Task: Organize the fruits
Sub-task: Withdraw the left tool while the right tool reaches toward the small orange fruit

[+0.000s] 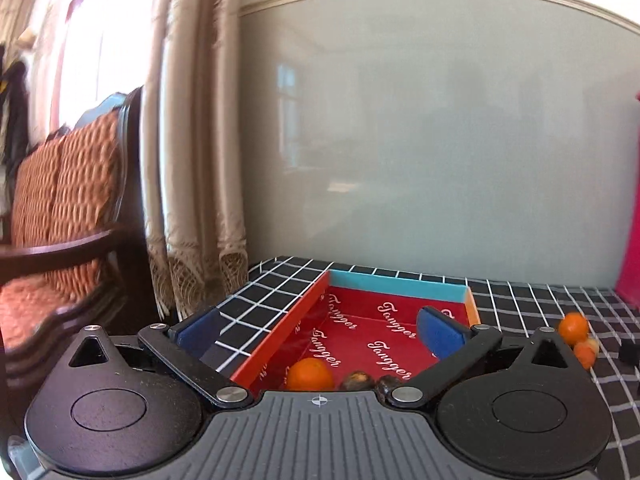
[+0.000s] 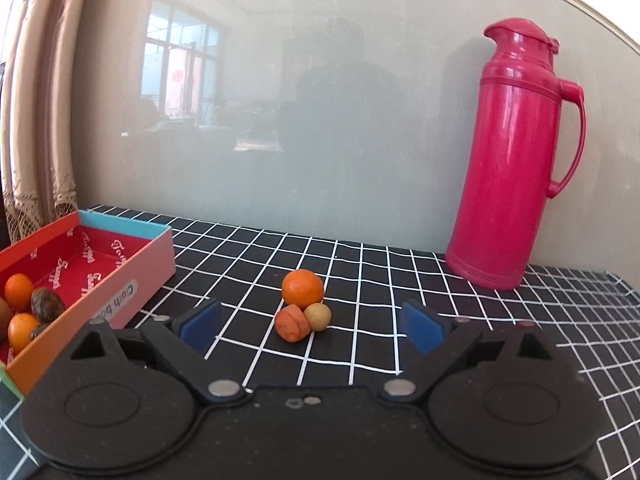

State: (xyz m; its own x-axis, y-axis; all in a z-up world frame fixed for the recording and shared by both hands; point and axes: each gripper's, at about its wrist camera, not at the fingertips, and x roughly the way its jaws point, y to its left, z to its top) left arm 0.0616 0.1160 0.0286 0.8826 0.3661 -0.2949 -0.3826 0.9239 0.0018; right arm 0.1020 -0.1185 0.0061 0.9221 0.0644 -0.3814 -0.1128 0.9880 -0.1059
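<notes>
A shallow box (image 1: 400, 282) with a red printed lining stands on the black checked cloth. Inside it near its front lie an orange (image 1: 310, 374) and two brown wrinkled fruits (image 1: 358, 381). My left gripper (image 1: 320, 332) hovers open over the box, nothing between its blue pads (image 1: 440, 332). In the right wrist view the box (image 2: 124, 292) is at the left. On the cloth lie an orange (image 2: 303, 289), a small reddish fruit (image 2: 292, 323) and a small tan fruit (image 2: 318, 317), touching one another. My right gripper (image 2: 312, 326) is open just short of them.
A tall pink thermos jug (image 2: 516, 160) stands at the back right against the glossy wall. A cushioned wooden chair (image 1: 68, 200) and a curtain (image 1: 192, 160) are left of the table. A small black object (image 1: 628, 352) lies on the cloth at the right.
</notes>
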